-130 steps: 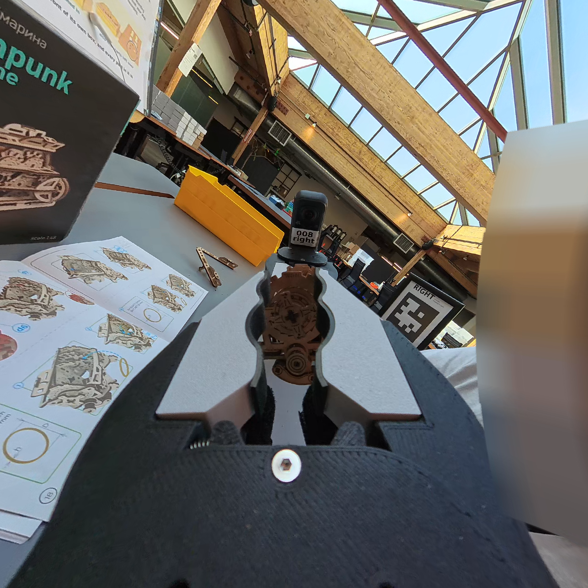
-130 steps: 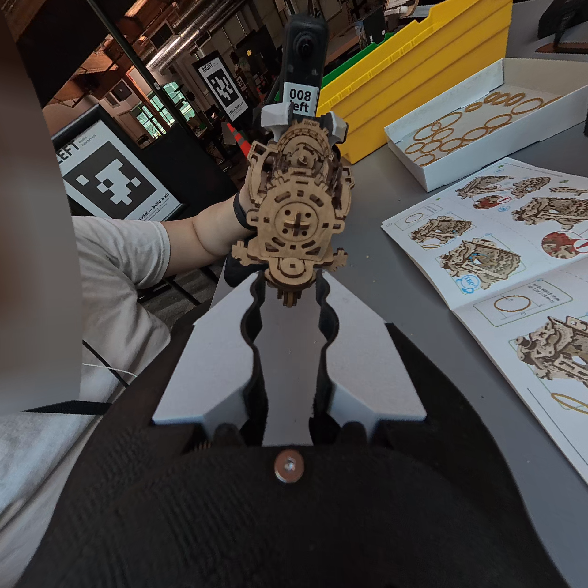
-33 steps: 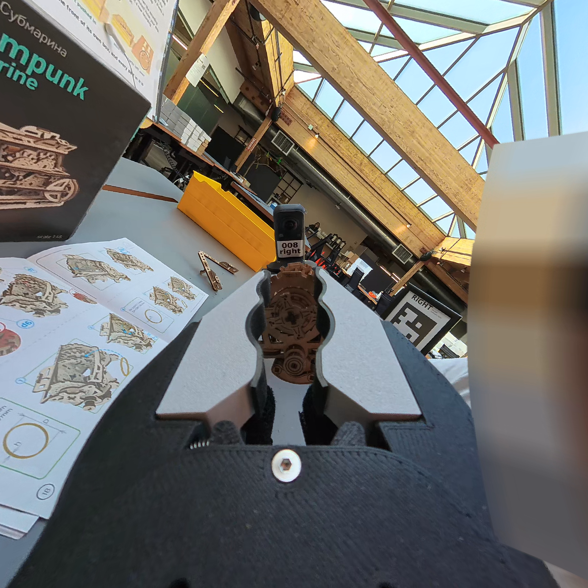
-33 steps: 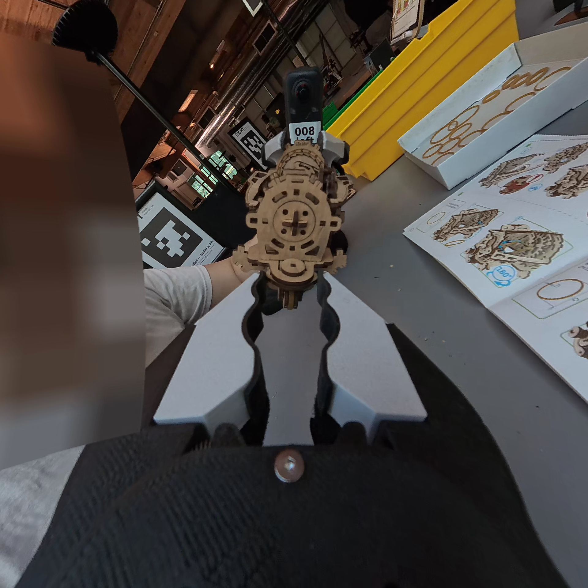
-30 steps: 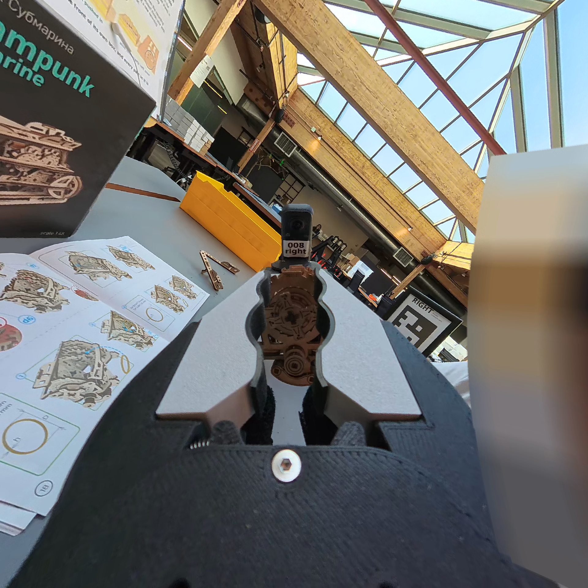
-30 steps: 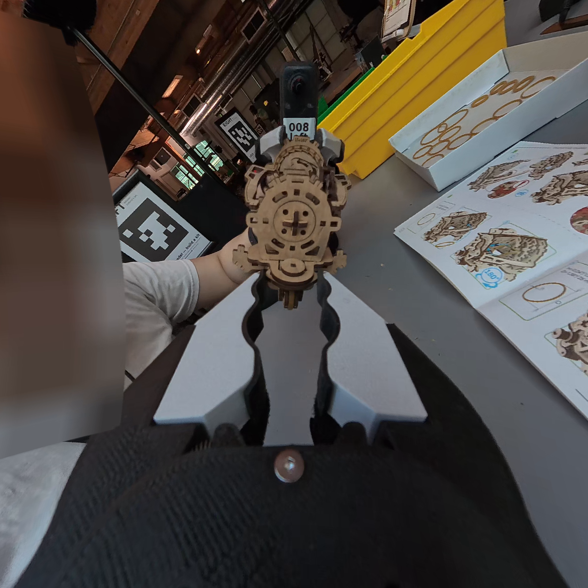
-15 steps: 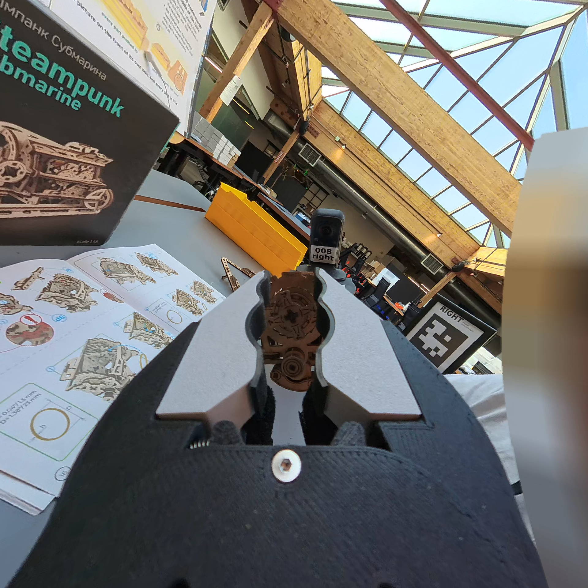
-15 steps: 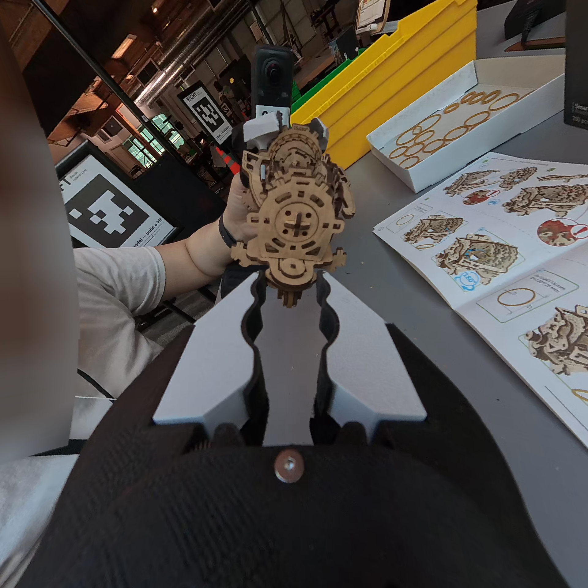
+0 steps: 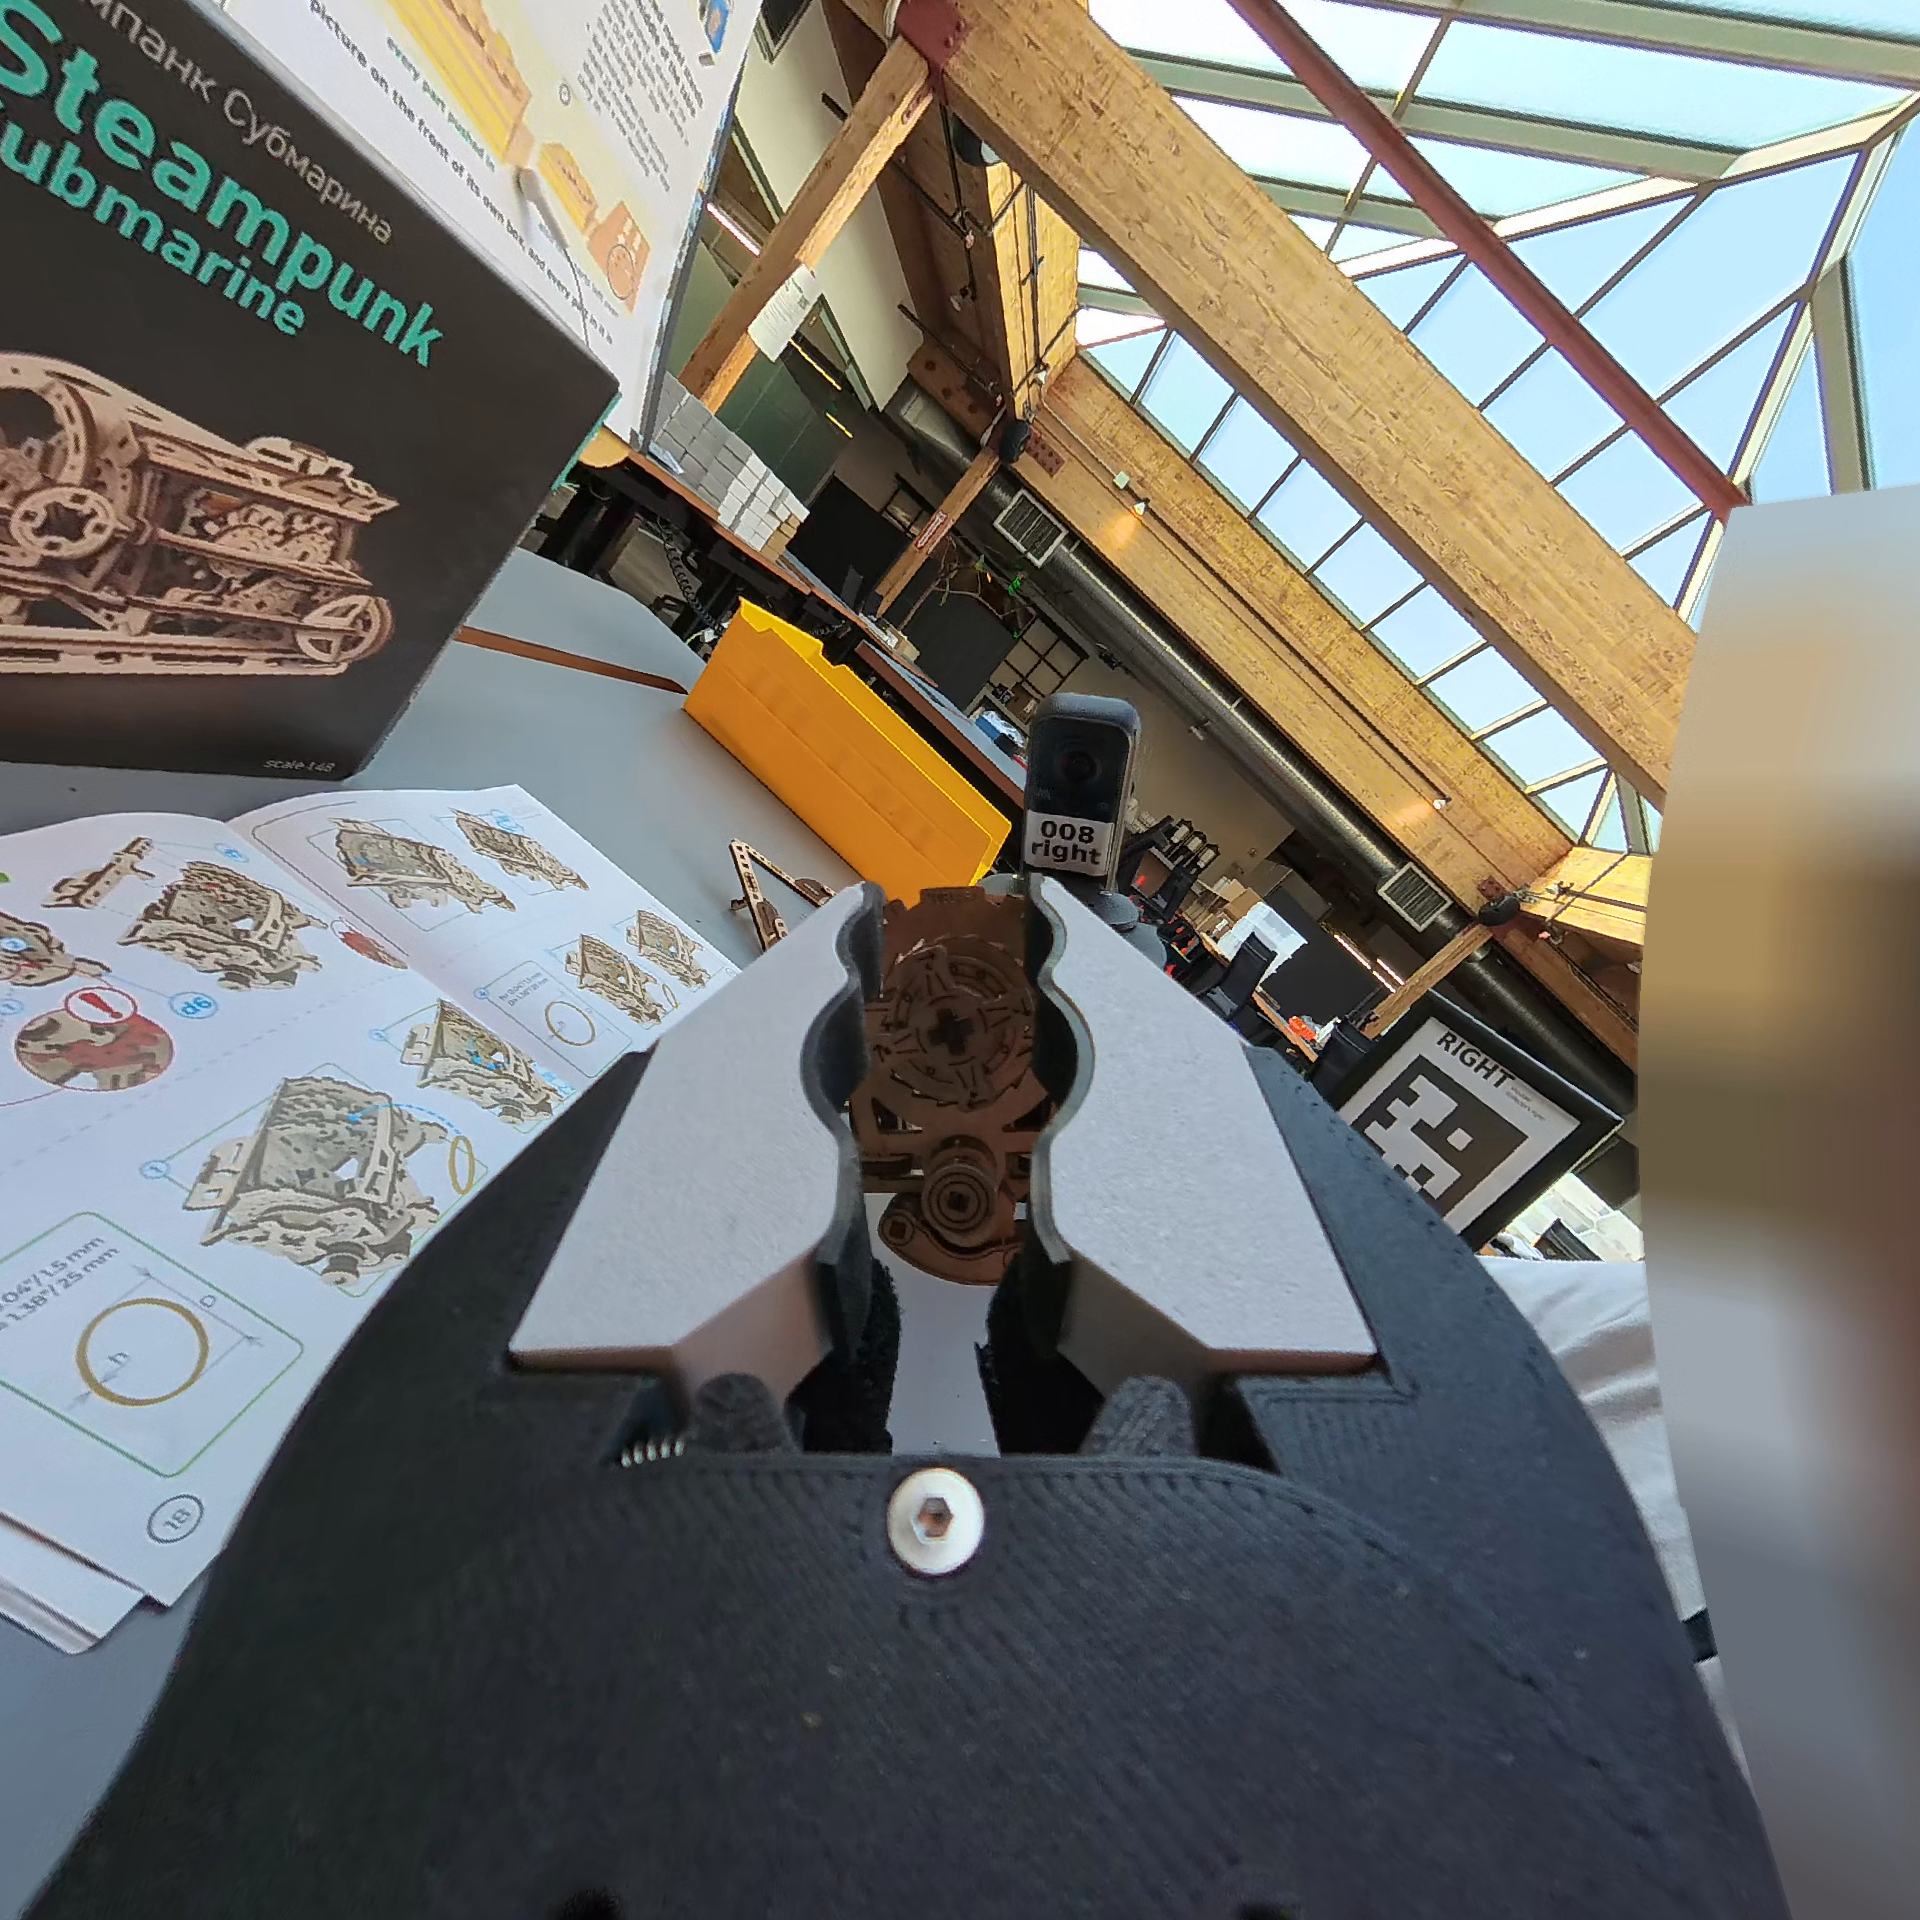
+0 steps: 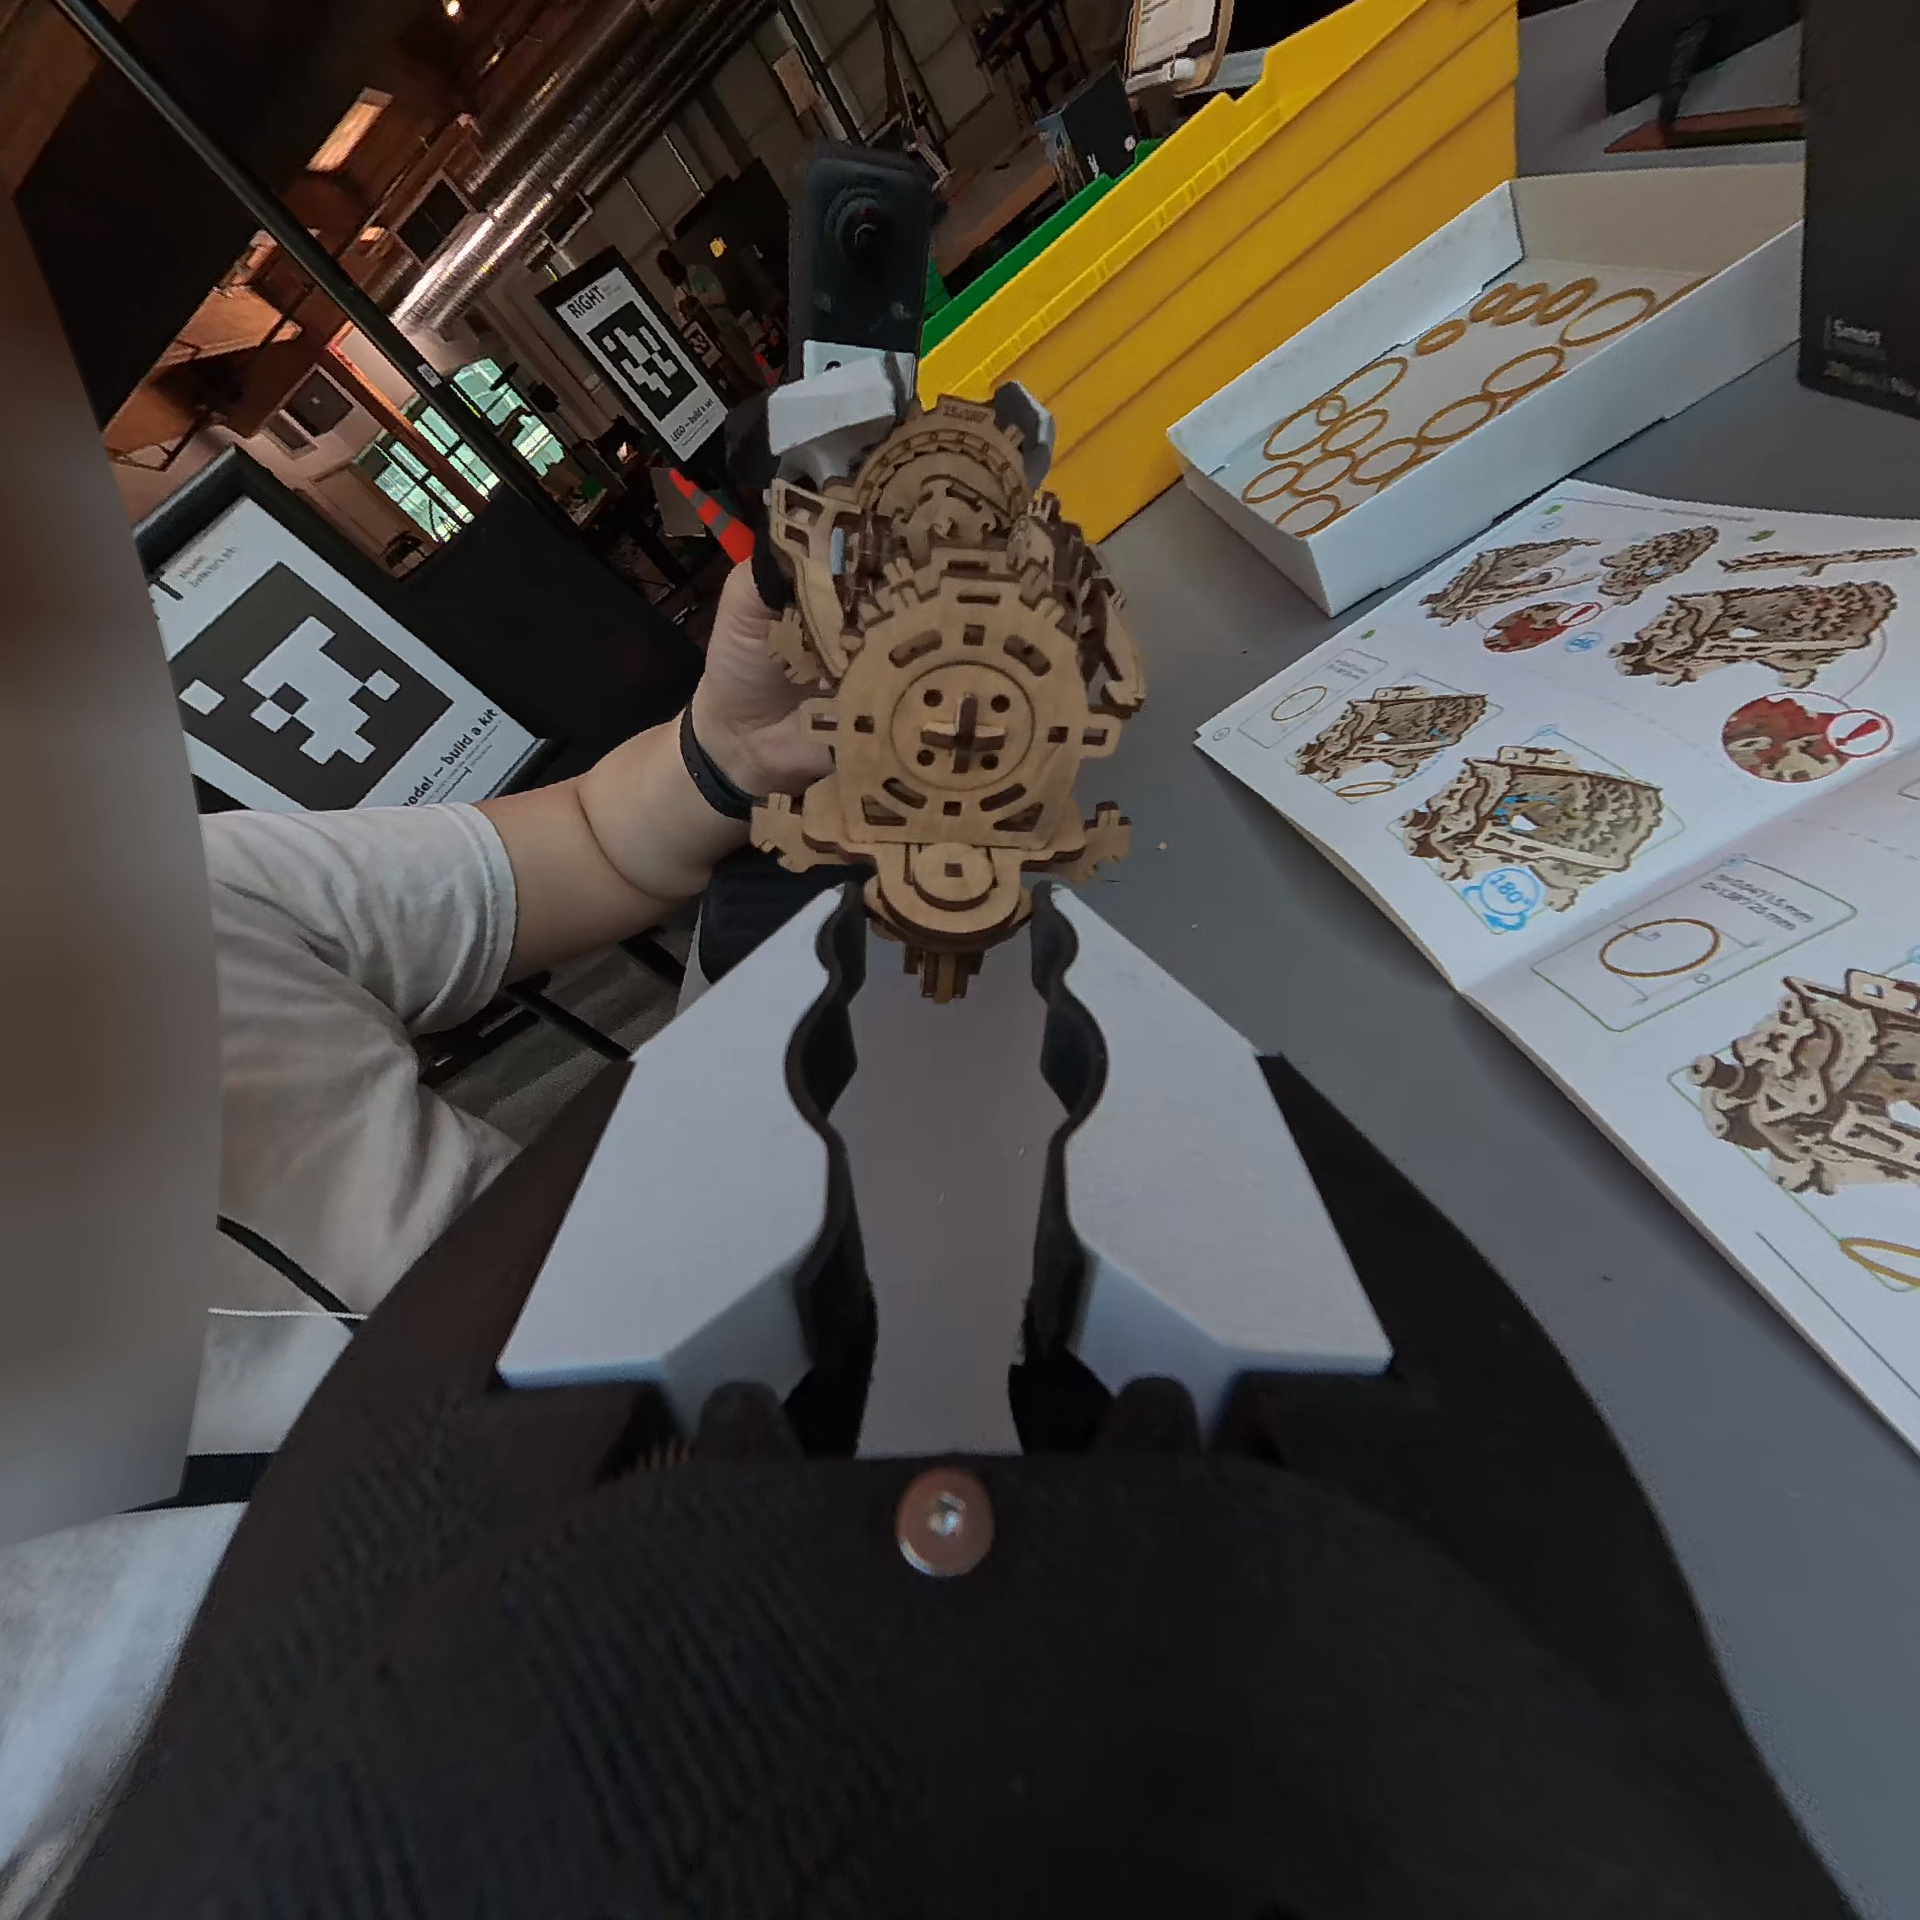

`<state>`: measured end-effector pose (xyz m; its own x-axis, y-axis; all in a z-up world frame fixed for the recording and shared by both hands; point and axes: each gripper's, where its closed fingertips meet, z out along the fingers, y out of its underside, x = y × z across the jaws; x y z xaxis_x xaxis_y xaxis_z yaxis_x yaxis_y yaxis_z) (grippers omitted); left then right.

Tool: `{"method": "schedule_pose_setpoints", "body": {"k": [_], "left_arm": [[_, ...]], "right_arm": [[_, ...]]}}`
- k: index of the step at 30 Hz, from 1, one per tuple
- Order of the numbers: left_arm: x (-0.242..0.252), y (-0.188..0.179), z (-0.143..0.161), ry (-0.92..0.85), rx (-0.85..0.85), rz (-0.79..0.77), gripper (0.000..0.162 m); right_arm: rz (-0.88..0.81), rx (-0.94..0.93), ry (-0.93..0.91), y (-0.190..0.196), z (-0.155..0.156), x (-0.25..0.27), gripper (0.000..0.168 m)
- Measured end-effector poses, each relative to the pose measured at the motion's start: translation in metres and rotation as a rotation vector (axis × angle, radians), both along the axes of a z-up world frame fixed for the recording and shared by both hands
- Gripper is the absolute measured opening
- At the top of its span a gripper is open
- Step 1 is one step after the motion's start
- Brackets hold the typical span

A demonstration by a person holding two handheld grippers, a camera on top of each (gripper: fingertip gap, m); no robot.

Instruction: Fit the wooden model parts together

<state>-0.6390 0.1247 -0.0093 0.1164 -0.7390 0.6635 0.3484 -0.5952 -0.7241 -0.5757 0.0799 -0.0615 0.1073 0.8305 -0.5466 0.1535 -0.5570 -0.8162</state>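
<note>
A laser-cut wooden model (image 10: 956,717) with gears and a cross-shaped centre hole is held in the air between both grippers. My right gripper (image 10: 940,920) is shut on the model's lower lobe. My left gripper comes in from the far side; its grey fingers (image 10: 831,400) clamp the model's top, and a hand (image 10: 748,675) holds it. In the left wrist view my left gripper (image 9: 951,920) is shut on the same model (image 9: 951,1049), which fills the gap between the fingers. The right gripper's camera (image 9: 1075,790) shows just behind the model.
An open instruction booklet (image 9: 312,1039) lies on the grey table and also shows in the right wrist view (image 10: 1558,831). A black kit box (image 9: 208,416), a yellow bin (image 10: 1247,239), a white tray (image 10: 1558,457) of rubber rings and a loose wooden piece (image 9: 769,899) are nearby. Left tips to right tips: about 10 centimetres.
Both grippers keep their hold on the model. The model and the left gripper have tilted slightly left in the right wrist view, and the table has shifted in both views.
</note>
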Motion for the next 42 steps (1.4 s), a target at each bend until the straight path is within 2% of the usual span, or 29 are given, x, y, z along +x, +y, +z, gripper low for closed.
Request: {"method": "schedule_pose_setpoints", "body": {"k": [3,7,13,36,42], "left_arm": [[0.001,-0.001,0.0,0.002,0.003,-0.004,0.024],[0.001,-0.002,0.002,0.004,0.031,-0.005,0.024],[0.001,-0.002,0.003,0.039,0.088,0.027,0.024],[-0.006,0.008,-0.003,-0.064,-0.042,-0.005,0.024],[-0.003,0.003,-0.004,-0.01,0.034,-0.078,0.024]], "right_arm": [[0.003,-0.027,0.007,0.001,-0.002,0.0,0.031],[0.0,0.048,-0.027,0.0,-0.003,-0.001,0.031],[0.006,0.05,-0.018,-0.001,-0.001,-0.001,0.031],[0.032,-0.046,-0.007,-0.002,-0.01,-0.002,0.031],[0.061,-0.02,-0.035,-0.005,-0.022,-0.007,0.031]]}}
